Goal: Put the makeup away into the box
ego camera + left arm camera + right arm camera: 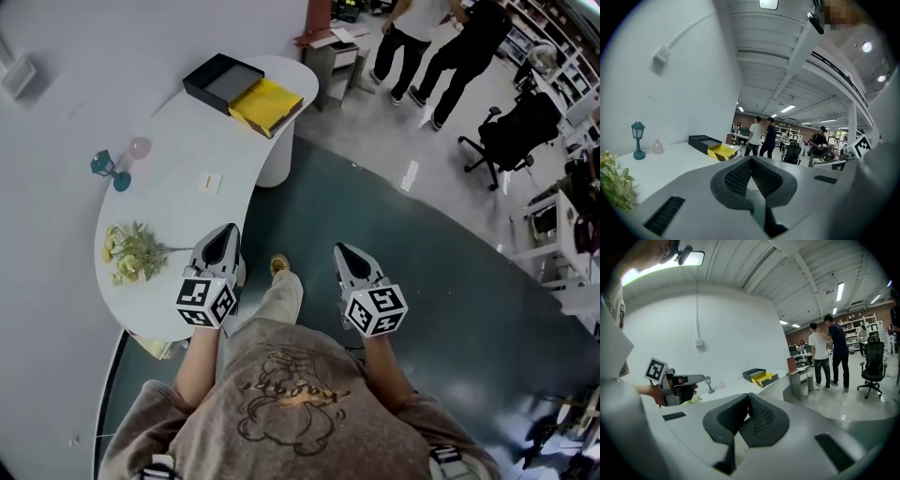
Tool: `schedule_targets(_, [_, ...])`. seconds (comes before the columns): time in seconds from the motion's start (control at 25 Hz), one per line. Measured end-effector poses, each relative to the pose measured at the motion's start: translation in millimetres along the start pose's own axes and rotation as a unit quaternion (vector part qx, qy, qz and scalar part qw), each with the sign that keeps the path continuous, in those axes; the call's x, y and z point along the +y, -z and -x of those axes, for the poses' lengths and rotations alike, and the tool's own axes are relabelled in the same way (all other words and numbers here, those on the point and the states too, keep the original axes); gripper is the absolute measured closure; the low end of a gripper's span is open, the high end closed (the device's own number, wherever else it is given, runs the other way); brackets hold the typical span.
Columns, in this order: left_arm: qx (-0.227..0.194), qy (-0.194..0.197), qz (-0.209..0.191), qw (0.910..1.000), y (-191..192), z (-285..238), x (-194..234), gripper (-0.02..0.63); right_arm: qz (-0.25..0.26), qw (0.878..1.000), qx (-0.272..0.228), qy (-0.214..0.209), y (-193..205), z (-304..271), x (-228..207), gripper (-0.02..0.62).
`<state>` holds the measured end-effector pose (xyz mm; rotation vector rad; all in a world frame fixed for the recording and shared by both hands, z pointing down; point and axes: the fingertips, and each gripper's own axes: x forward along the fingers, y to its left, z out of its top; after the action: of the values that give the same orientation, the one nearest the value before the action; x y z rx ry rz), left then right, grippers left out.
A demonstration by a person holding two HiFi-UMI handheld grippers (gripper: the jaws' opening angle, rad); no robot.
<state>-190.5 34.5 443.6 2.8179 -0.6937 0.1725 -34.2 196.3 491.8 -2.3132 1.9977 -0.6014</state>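
An open black box (246,94) with a yellow lining sits at the far end of the curved white table (178,202). A small pink bottle (139,147) and a flat pale item (211,182) lie on the tabletop between the box and me. My left gripper (225,242) hovers at the table's near edge, shut and empty. To its right, over the dark floor, my right gripper (349,258) is also shut with nothing in it. From the left gripper view the box (712,146) and bottle (657,147) lie well ahead of the jaws.
A teal toy lamp (111,169) stands by the bottle, and a bunch of pale flowers (131,251) lies near the left gripper. Beyond the table are a small stand (333,56), two standing people (441,47) and a black office chair (511,131).
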Motion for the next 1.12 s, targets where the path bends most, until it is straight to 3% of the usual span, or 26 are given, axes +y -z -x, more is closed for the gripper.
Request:
schedule_targets(0.64, [-0.008, -0.031, 0.025, 0.9992, -55, -161, 72, 0.586, 0.017, 0.999, 0.029, -0.030, -85, -150, -77, 0.592])
schedule_targets(1.12, [-0.008, -0.057, 0.032, 0.9978, -77, -206, 102, 0.584, 0.023, 0.997, 0.038, -0.057, -123, -219, -99, 0.592])
